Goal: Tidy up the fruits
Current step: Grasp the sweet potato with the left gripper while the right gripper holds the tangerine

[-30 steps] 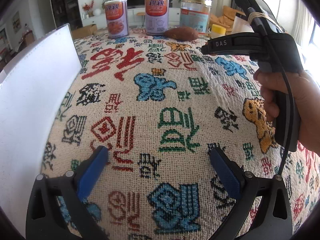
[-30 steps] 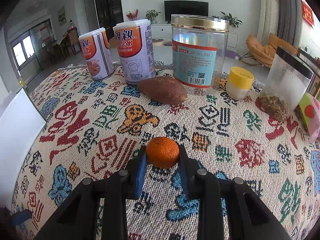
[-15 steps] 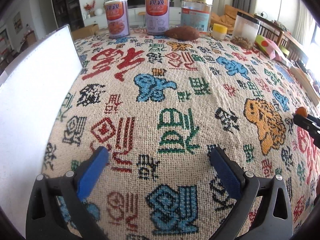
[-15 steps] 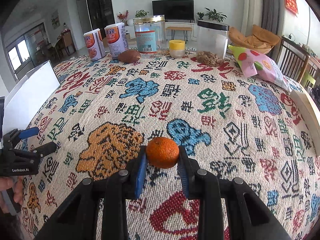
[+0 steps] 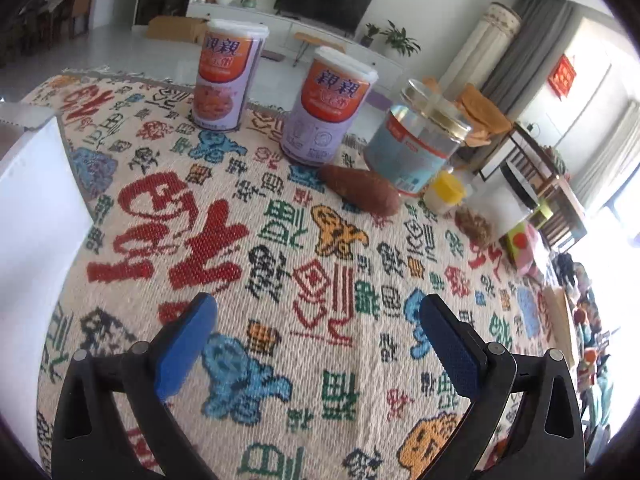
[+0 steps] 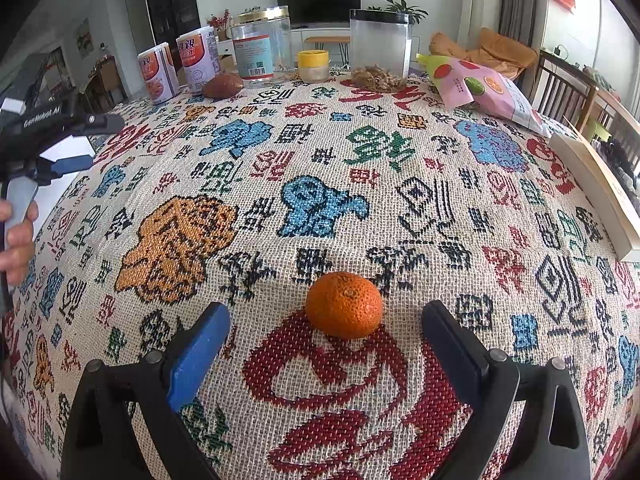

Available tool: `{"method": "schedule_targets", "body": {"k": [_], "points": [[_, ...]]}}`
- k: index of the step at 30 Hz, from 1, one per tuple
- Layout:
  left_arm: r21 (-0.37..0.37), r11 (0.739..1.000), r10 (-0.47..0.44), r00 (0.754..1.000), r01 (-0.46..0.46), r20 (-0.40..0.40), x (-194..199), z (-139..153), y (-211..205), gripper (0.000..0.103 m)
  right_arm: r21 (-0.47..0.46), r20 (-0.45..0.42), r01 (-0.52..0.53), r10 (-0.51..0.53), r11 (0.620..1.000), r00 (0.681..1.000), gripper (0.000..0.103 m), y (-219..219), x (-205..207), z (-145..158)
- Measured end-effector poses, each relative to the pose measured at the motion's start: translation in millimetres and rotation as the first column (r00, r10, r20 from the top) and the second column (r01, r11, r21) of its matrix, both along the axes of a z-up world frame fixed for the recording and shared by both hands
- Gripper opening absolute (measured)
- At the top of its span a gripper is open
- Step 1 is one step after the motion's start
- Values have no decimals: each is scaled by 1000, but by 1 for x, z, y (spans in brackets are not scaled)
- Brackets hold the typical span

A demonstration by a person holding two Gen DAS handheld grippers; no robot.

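Right tongs (image 6: 326, 340): jaws opening, pads clear of the mandarin (image 6: 344, 305), which sits on the patterned tabletop (image 6: 360, 184) between them, touching neither. Seen in the right wrist view only.

Left tongs (image 5: 318, 338): spread wide, nothing between the pads; the left view has no mandarin.

Left view, far edge: sweet potato (image 5: 360, 194) lying just before two porridge cans (image 5: 228, 80) and a clear jar (image 5: 416, 148); nothing stands between tongs and potato.

Right view adds a snack bag (image 6: 480, 88), a nut container (image 6: 380, 50), and a hand (image 6: 16, 236) at the left edge.
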State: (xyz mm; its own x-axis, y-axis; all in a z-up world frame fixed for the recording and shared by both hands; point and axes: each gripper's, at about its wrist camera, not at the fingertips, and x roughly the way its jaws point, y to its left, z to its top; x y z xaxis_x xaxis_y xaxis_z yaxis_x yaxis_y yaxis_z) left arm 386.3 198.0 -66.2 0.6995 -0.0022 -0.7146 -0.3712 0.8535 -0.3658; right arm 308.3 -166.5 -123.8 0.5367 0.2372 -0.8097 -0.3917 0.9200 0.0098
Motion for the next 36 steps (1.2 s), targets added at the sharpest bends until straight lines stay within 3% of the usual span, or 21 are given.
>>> {"method": "schedule_targets", "body": {"k": [3, 5, 7, 10, 12, 14, 17, 20, 22, 24, 27, 28, 29, 31, 33, 36], "points": [[64, 993, 99, 995, -99, 7, 56, 8, 9, 101, -17, 2, -6, 6, 1000, 1000, 100, 3, -1, -1], [54, 990, 131, 991, -131, 0, 89, 5, 6, 101, -8, -1, -6, 6, 1000, 1000, 100, 1, 0, -1], [56, 987, 154, 988, -154, 1, 111, 1, -2, 101, -11, -1, -7, 7, 1000, 1000, 100, 1, 0, -1], [133, 975, 185, 982, -178, -43, 132, -16, -20, 101, -3, -3, -8, 8, 1000, 1000, 100, 1, 0, -1], [169, 973, 175, 982, -161, -75, 137, -31, -25, 103, 9, -5, -8, 8, 1000, 1000, 100, 0, 0, 0], [146, 984, 108, 992, -98, -64, 125, -34, -25, 103, 24, -7, -8, 8, 1000, 1000, 100, -1, 0, 0], [252, 962, 133, 986, -105, -100, 76, -20, -21, 101, 40, -8, -8, 8, 999, 1000, 100, -4, 1, 1], [222, 972, 82, 997, -78, -8, 26, -6, -8, 101, 54, -9, -7, 7, 999, 1000, 100, -5, 1, 1], [177, 984, 35, 999, -38, 19, 24, -2, 2, 101, 63, -10, -6, 7, 998, 1000, 100, -6, 1, 1], [131, 991, -8, 1000, 9, -6, 45, -5, 8, 101, 64, -10, -6, 6, 998, 1000, 100, -6, 1, 2], [78, 994, -64, 989, 75, -132, 101, -23, 6, 100, 54, -8, -6, 6, 999, 1000, 100, -5, 1, 1], [68, 995, -66, 984, 79, -168, 111, -31, 5, 97, 52, -8, -5, 6, 999, 1000, 100, -5, 1, 1], [67, 995, -59, 981, 72, -184, 115, -36, 4, 62, 52, -8, -5, 5, 999, 1000, 100, -5, 1, 1], [131, 989, -41, 984, 64, -172, 114, -32, 2, 44, 57, -8, -4, 4, 998, 1000, 100, -5, 1, 1], [131, 988, -62, 984, 84, -164, 100, -30, -2, 43, 65, -9, -1, 2, 998, 1000, 100, -7, 1, 1], [91, 980, -163, 973, 180, -165, 54, -28, -23, 43, 91, -12, 2, -1, 996, 1000, 100, -10, 2, 2]]}}
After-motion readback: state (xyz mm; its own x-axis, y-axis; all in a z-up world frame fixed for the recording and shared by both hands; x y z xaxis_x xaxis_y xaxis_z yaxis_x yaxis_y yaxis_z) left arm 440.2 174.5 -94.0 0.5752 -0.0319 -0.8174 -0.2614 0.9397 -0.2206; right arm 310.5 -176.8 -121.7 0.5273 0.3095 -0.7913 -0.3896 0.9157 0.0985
